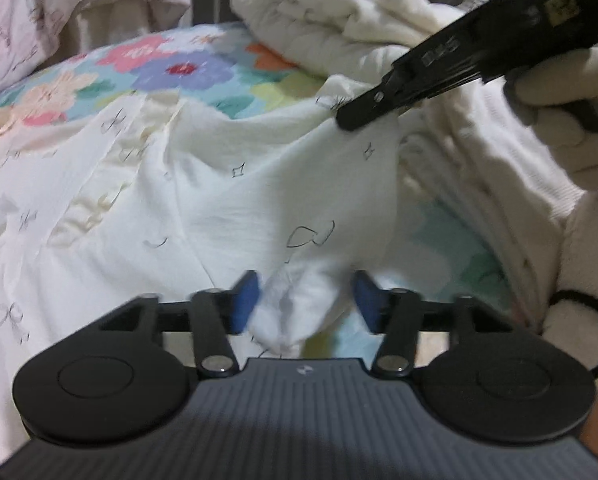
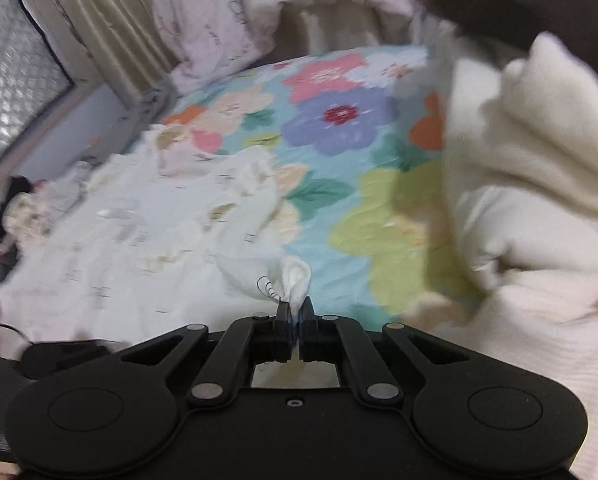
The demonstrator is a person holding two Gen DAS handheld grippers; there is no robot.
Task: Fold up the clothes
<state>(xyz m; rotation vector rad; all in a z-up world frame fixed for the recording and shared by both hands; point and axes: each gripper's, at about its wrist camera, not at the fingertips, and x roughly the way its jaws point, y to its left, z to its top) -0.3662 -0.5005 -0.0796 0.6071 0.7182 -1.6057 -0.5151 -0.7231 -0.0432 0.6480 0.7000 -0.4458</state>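
Downward tilted, right claw [image 2: 295,312] pinches white garment [image 2: 139,248]; left claw [image 1: 305,300] stands apart.

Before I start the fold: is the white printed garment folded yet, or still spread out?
Still spread and rumpled: the white printed garment lies loose across the floral bedsheet, one bunched edge pinched in the right gripper.

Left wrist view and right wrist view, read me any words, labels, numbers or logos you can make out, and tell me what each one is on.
Raised characters on the right gripper body: too blurred to read.
Yellow sticker on that gripper: too blurred to read.
Small pale emblem on the left gripper body: a mark, no letters readable.
White garment: drawn bows and stars only, no text.
Right wrist view: no text.
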